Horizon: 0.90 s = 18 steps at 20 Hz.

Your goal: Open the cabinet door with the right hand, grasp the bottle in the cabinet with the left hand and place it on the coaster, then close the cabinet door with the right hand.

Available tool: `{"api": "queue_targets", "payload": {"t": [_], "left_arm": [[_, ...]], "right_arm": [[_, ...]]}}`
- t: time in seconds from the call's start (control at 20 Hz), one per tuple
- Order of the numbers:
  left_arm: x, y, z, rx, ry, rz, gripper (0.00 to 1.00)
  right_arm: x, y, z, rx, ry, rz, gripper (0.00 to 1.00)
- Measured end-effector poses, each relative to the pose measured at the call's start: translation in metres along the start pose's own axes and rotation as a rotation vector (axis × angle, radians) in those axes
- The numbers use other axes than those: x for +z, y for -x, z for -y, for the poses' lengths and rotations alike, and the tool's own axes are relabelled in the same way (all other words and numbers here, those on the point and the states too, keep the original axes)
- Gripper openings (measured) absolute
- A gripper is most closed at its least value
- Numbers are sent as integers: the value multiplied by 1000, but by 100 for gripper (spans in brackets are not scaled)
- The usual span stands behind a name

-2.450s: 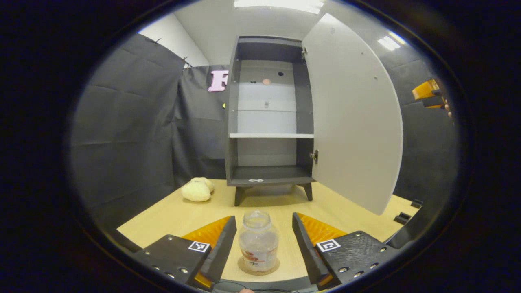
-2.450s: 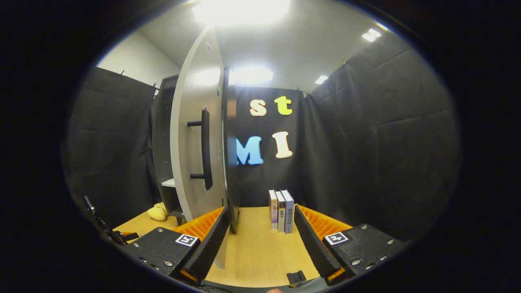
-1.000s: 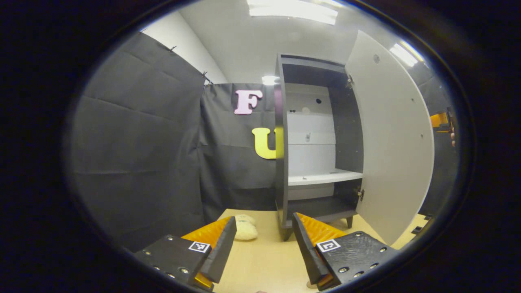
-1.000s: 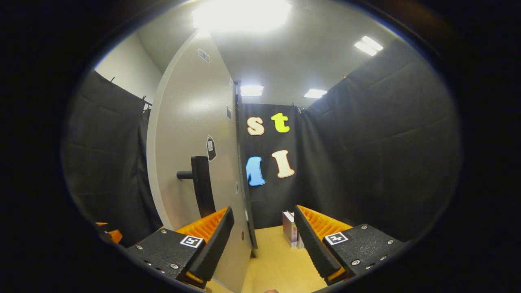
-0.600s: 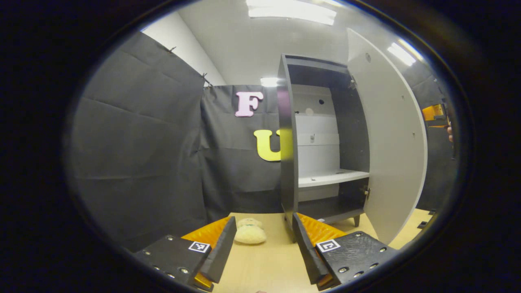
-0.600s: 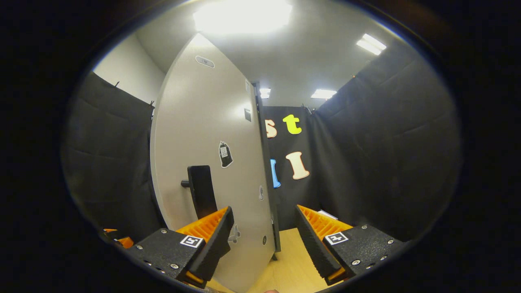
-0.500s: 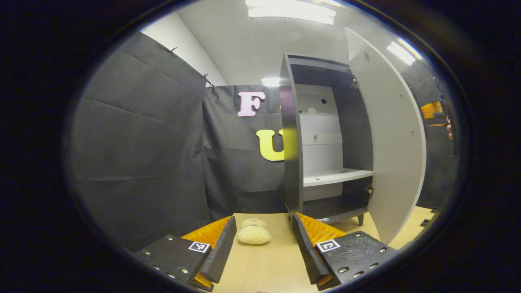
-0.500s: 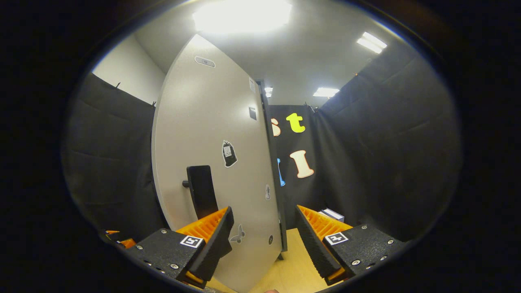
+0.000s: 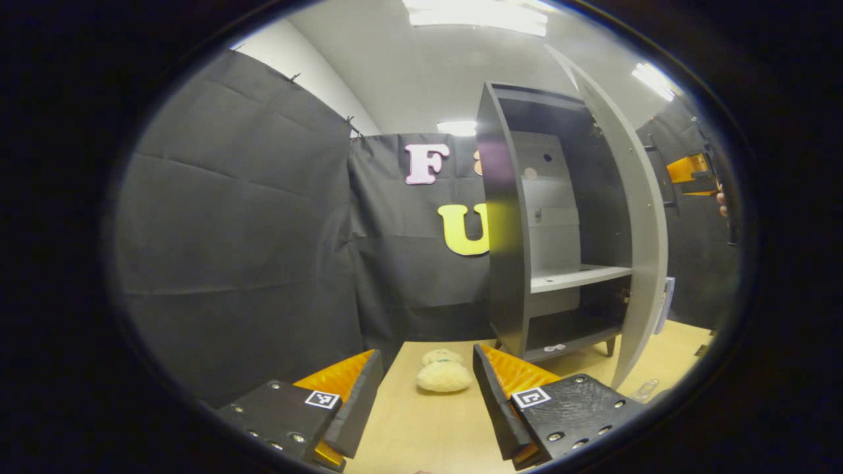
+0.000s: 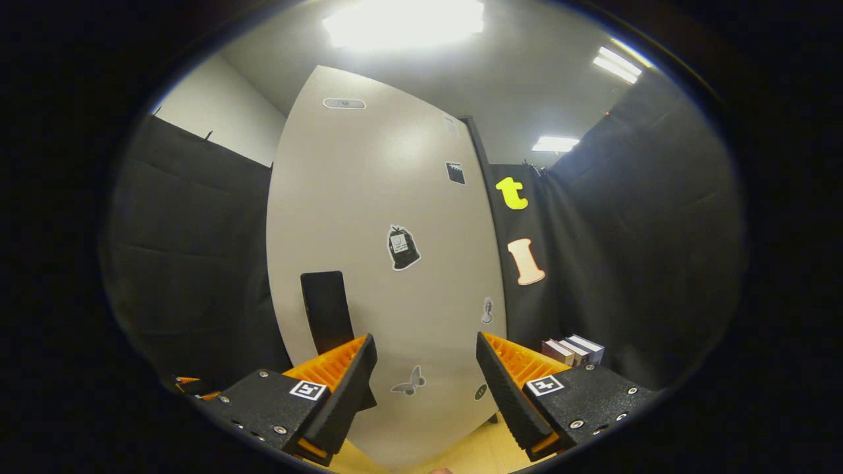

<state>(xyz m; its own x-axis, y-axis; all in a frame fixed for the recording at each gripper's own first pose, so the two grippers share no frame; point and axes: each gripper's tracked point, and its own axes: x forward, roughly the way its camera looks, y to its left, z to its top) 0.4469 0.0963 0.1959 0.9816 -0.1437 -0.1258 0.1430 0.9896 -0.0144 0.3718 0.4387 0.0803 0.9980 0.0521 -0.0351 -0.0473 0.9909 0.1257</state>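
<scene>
Left gripper view: the left gripper stands with its jaws spread apart and nothing between them, above the wooden table. Ahead of the jaws and just beyond the fingertips lies a cream plush toy. Ahead and to the right of the jaws stands the cabinet, its door partly open and seen nearly edge-on. The inner shelf is bare. At the lower right, beyond the right finger, a clear object, possibly the bottle, shows at the table edge; its identity cannot be told. Far right, the other gripper and a hand show.

Right gripper view: the right gripper has its jaws wide apart, holding nothing. The door's outer face lies directly ahead, close to the fingertips. The dark handle stands just above the left finger. Books stand beyond the right finger.
</scene>
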Motion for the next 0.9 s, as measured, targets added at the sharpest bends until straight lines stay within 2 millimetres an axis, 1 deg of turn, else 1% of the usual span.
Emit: {"api": "queue_targets", "payload": {"t": [0.1, 0.15, 0.2, 0.25, 0.3, 0.4, 0.45, 0.5, 0.55, 0.65, 0.7, 0.75, 0.8, 0.85, 0.9], "left_arm": [[0, 2, -15, 19, -2, 5, 79], [0, 2, -23, 28, -3, 6, 79], [0, 3, -28, 37, -3, 5, 84], [0, 4, -34, 44, -2, 4, 84], [1, 5, -35, 48, -2, 5, 79], [4, 5, -40, 53, 6, 4, 79], [7, 4, -39, 51, 13, 4, 84], [10, 4, -35, 48, 19, 4, 79], [14, 5, -31, 42, 21, 4, 79], [26, 5, -21, 29, 20, 16, 79], [34, 4, -11, 22, 17, 26, 84], [41, 3, 0, 16, 13, 35, 84], [46, 1, 12, 13, 9, 42, 79], [52, 0, 23, 9, 9, 46, 84], [58, 1, 36, 3, 12, 47, 79]], "right_arm": [[0, -11, -14, 24, 7, 0, 94], [2, -12, -20, 30, 11, 1, 94], [4, -14, -24, 34, 14, 4, 94], [4, -16, -28, 37, 17, 6, 94], [6, -17, -30, 38, 20, 10, 94], [3, -16, -32, 37, 30, 5, 95], [2, -16, -31, 37, 37, 1, 95], [0, -15, -29, 40, 45, -3, 95], [-2, -13, -27, 40, 56, -6, 95], [-3, -2, -16, 38, 74, -10, 95], [-3, 2, -9, 39, 79, -11, 95], [-4, 4, 0, 36, 80, -9, 95], [-4, 7, 10, 34, 79, -8, 95], [-4, 9, 20, 33, 77, -10, 95], [-5, 12, 31, 32, 77, -14, 95]]}}
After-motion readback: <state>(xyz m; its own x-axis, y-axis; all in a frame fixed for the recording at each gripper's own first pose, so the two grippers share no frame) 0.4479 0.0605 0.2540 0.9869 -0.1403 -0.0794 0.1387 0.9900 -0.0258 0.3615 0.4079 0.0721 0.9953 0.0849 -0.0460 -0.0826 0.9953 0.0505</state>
